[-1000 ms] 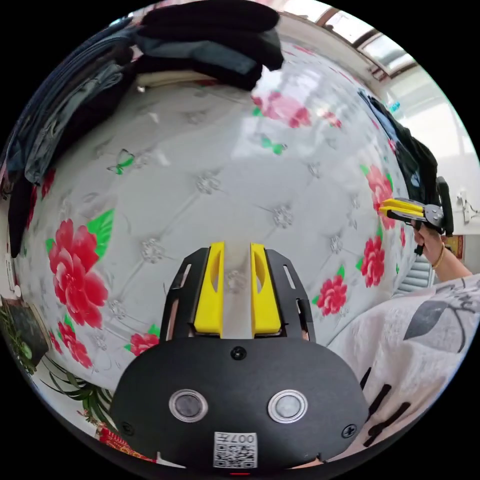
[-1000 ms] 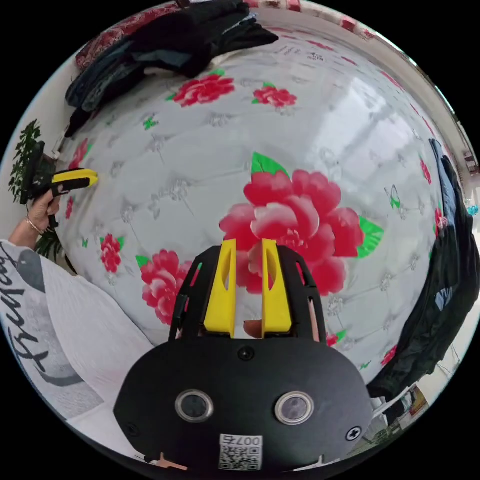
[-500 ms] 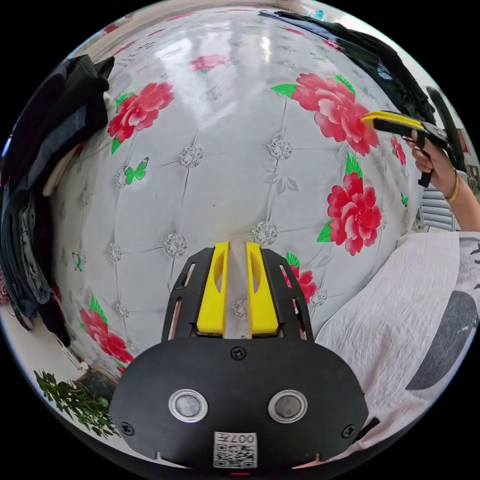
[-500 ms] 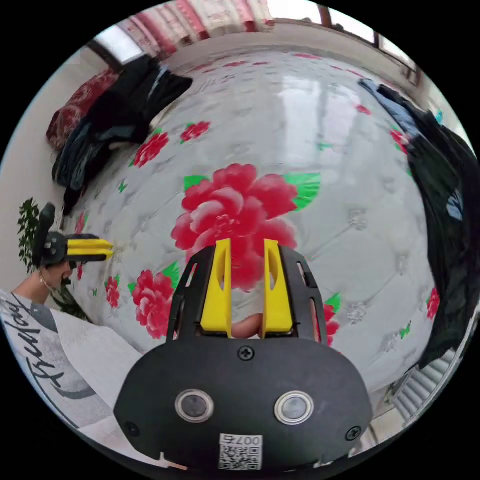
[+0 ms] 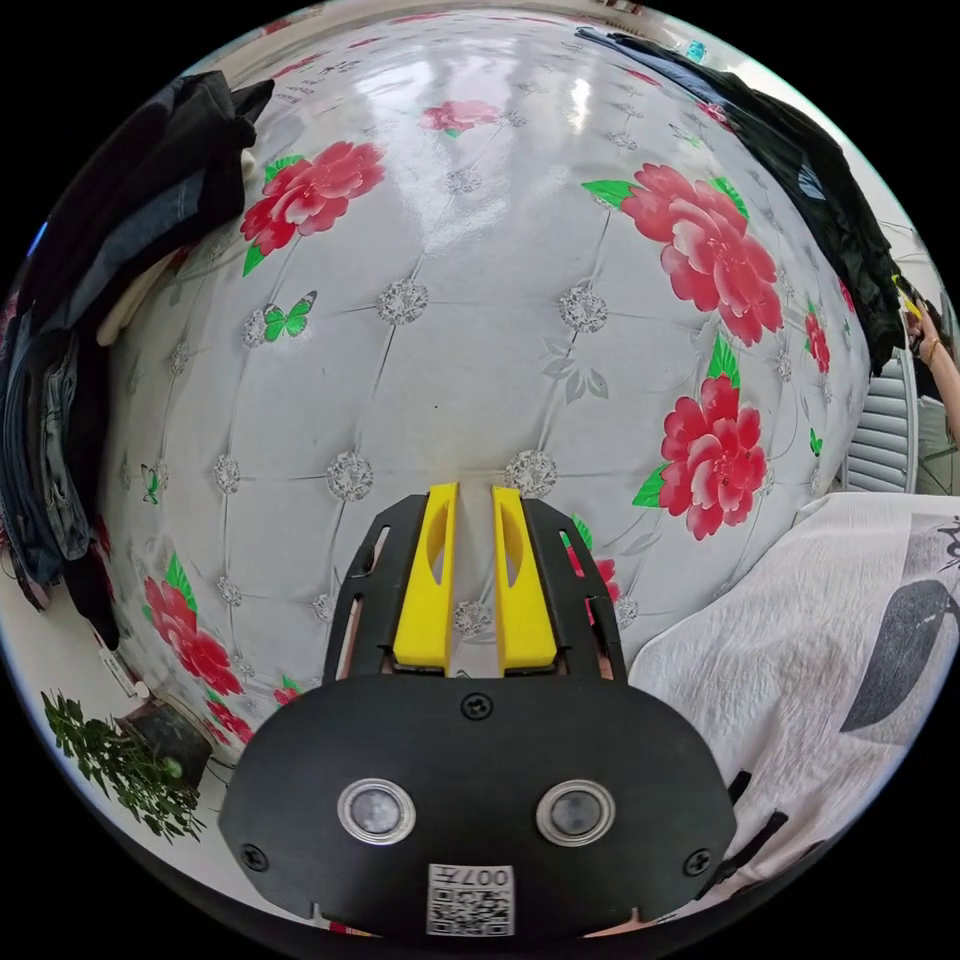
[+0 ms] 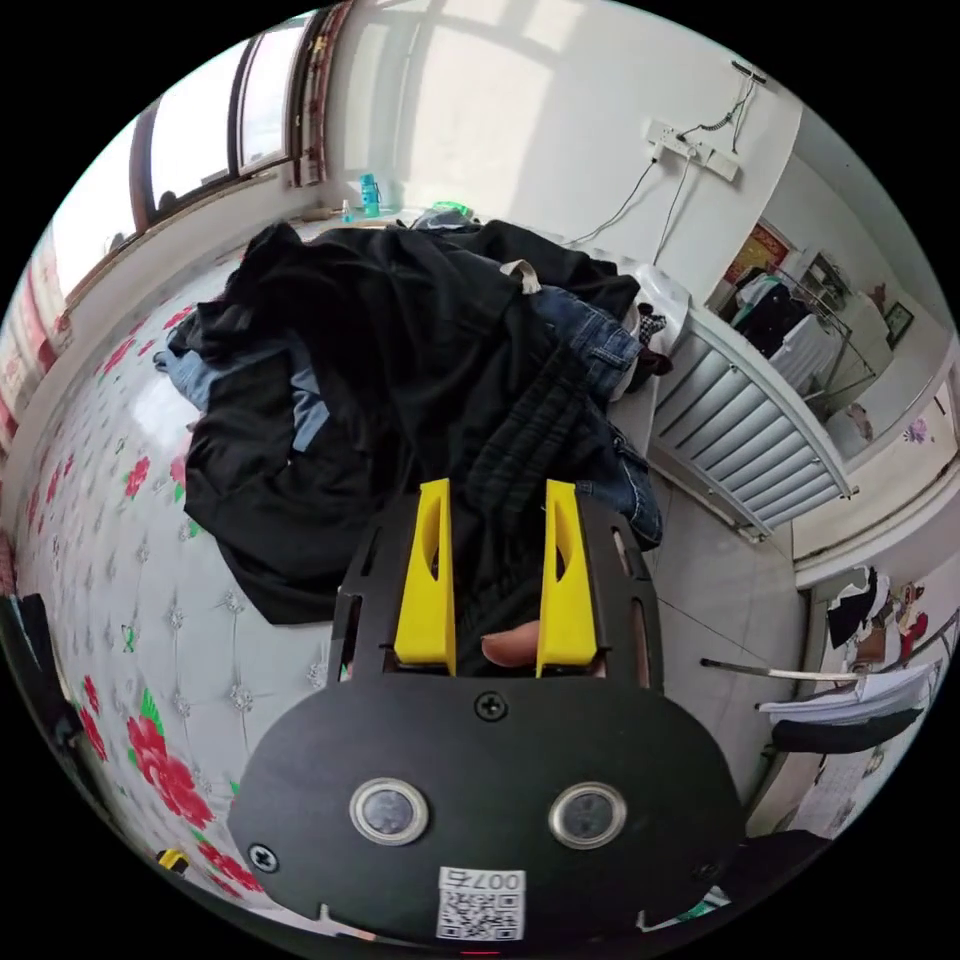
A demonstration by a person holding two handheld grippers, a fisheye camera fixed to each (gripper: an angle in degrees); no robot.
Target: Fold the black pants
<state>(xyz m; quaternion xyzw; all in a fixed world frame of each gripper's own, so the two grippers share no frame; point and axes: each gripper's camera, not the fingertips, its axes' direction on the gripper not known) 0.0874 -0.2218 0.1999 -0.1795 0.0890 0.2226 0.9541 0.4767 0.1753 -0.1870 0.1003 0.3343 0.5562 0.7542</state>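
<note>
1. Left gripper view, left tool (image 5: 470,490): two yellow jaws standing a narrow gap apart, nothing between them, held over bare bed surface.
2. Left gripper view, bed (image 5: 470,330): glossy white quilted cover printed with red flowers and small green butterflies; the middle lies bare.
3. Left gripper view, stack of dark clothes (image 5: 120,230): black and blue-grey items along the far left edge of the bed, some hanging over the side.
4. Left gripper view, pile of clothes (image 5: 800,170): dark heap along the far right edge of the bed. A hand (image 5: 925,335) shows just beyond it at the rim of the picture, with a sliver of yellow beside it.
5. Left gripper view, white top (image 5: 820,620): the person's printed garment, near right. Potted plant (image 5: 120,760): near left, beside the bed.
6. Right gripper view, right tool (image 6: 497,490): yellow jaws set wider apart, empty, hovering just above the pile (image 6: 400,380); whether they touch it cannot be told.
7. Right gripper view, black pants (image 6: 520,440): a ribbed black band lies directly ahead of the jaws, in the heap with jeans (image 6: 600,340) and other black cloth, at the bed's corner.
8. Right gripper view, radiator (image 6: 740,420): white, right of the pile. Window (image 6: 200,120): far left.
</note>
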